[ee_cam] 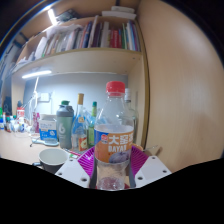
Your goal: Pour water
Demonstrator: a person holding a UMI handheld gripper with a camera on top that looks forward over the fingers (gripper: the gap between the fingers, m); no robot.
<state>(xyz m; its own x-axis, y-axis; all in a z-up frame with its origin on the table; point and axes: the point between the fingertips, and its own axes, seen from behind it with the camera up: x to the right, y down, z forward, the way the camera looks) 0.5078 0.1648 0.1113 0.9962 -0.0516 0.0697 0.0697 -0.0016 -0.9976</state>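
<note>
Gripper [113, 166]: closing both pink pads on the water bottle [114, 140], gripping it upright.
Water bottle: sitting between the fingers, red cap on.
White cup [52, 158]: standing left on the desk [15, 148].

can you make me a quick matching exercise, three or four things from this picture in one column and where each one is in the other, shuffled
Things
1. clear plastic water bottle with red cap and blue label
2. white ceramic mug
3. row of books
4. dark green glass bottle

Places
A. on the wooden shelf up above
B. between the gripper fingers, pink pads at both sides
C. on the desk beside the fingers, low in front
D. standing among the bottles behind the mug

Pairs: 1-B, 2-C, 3-A, 4-D
</note>
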